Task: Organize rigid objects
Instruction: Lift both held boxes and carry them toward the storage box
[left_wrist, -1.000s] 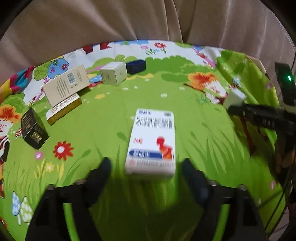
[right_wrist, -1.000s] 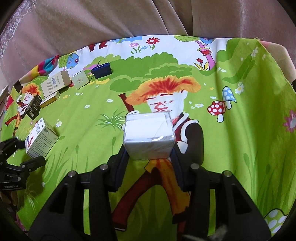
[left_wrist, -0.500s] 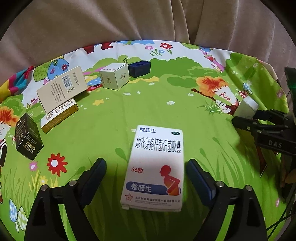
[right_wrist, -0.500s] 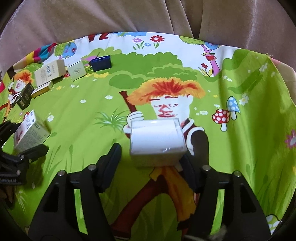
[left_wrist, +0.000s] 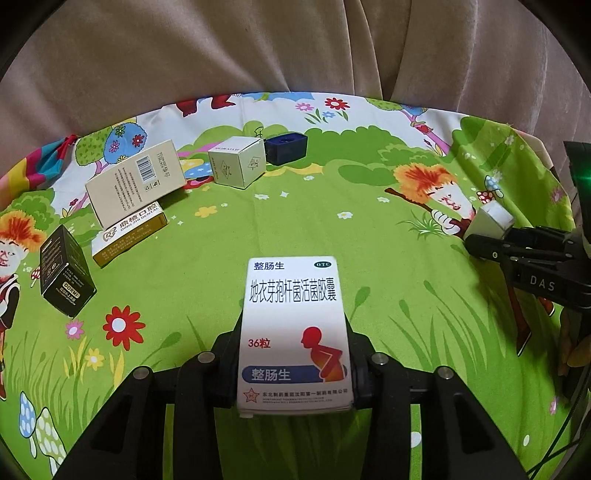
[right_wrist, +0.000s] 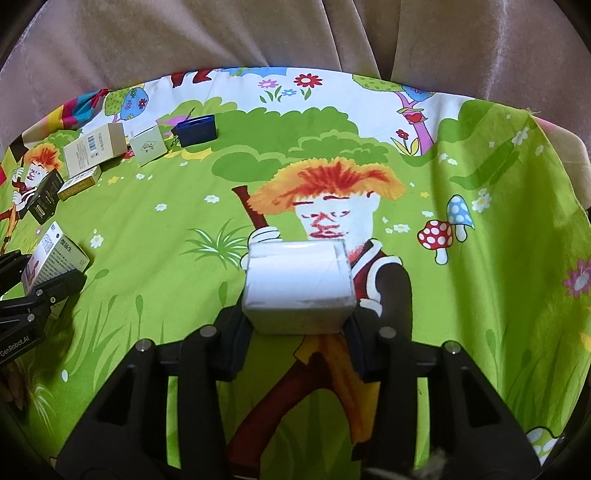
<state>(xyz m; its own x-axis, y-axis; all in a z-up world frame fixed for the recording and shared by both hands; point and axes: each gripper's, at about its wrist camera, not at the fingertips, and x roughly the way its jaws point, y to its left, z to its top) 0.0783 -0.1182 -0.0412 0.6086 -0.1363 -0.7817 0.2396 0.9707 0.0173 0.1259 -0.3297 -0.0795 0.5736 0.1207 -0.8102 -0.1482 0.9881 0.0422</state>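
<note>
While the cartoon-printed cloth (left_wrist: 369, 258) covered the bench, the left hand-held gripper (left_wrist: 293, 369) clamped a white medicine box (left_wrist: 293, 332) at six o'clock in its view. The right hand-held gripper (right_wrist: 297, 332) pinched a small white box (right_wrist: 299, 288), also at six o'clock. Toward ten o'clock sat a beige barcoded box (left_wrist: 136, 184), a black box (left_wrist: 66, 273), a pale cube box (left_wrist: 238, 164) and a navy box (left_wrist: 286, 147).

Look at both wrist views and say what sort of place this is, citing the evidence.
Probably a home setting: a table or similar surface under a children's cartoon cloth, with beige drapery behind. Small retail cartons, such as the medicine box, lie scattered across it.
</note>
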